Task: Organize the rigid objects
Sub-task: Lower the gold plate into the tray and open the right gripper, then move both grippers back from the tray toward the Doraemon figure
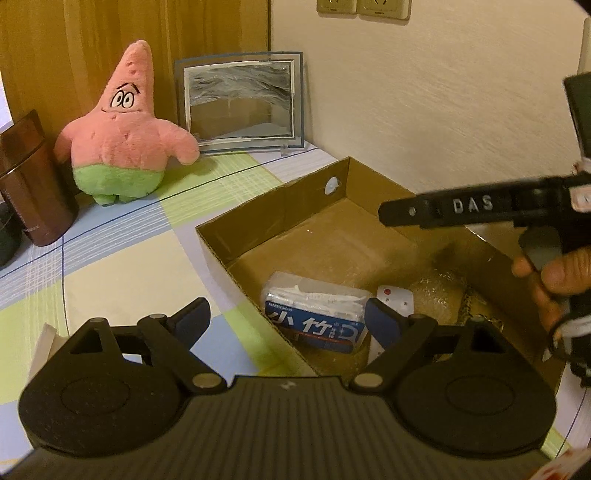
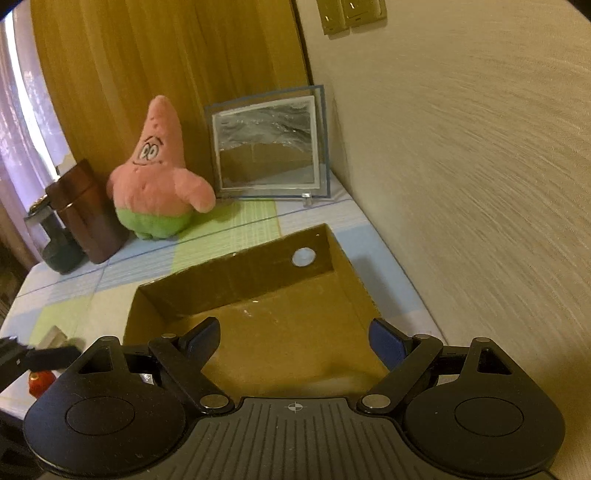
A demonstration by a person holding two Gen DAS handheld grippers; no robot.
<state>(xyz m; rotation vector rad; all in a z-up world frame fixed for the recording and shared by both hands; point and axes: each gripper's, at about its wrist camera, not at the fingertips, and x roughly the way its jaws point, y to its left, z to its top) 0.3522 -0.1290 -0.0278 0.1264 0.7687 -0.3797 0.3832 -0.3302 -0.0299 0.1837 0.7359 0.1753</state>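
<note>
Two grippers hover over a checked cloth (image 1: pixel 110 266), both with jaws spread wide and nothing between the pads. Starting at the left of the left wrist view, one brown canister (image 1: pixel 35 184) stands at the table's edge, with one dark object, too cut off to identify, just beside it. Next comes one pink star plush (image 1: pixel 125 133) with green shorts, upright, and behind it one glass frame (image 1: pixel 240 107) leaning against the wall. The left gripper (image 1: pixel 288 321) is held low, tilted down, its left finger over the cloth and its right finger over the near corner of one open cardboard box (image 1: pixel 218 251). Inside the box lie one blue-and-white pack (image 1: pixel 317 314), one small white remote (image 1: pixel 395 299) with a red button just beside it, and one clear bubble-wrapped bundle (image 1: pixel 436 295) farther right; whether more lies under it I cannot tell. At the right edge one hand (image 1: pixel 554 284) grips a black handle, its arm reaching level across the box's right wall. In the right wrist view the right gripper (image 2: pixel 295 341) points forward and slightly down over the box's bare floor, released and empty. One red object (image 2: pixel 40 382) shows at the far left there, partly hidden. Two wall sockets (image 1: pixel 362 7) sit above.
</note>
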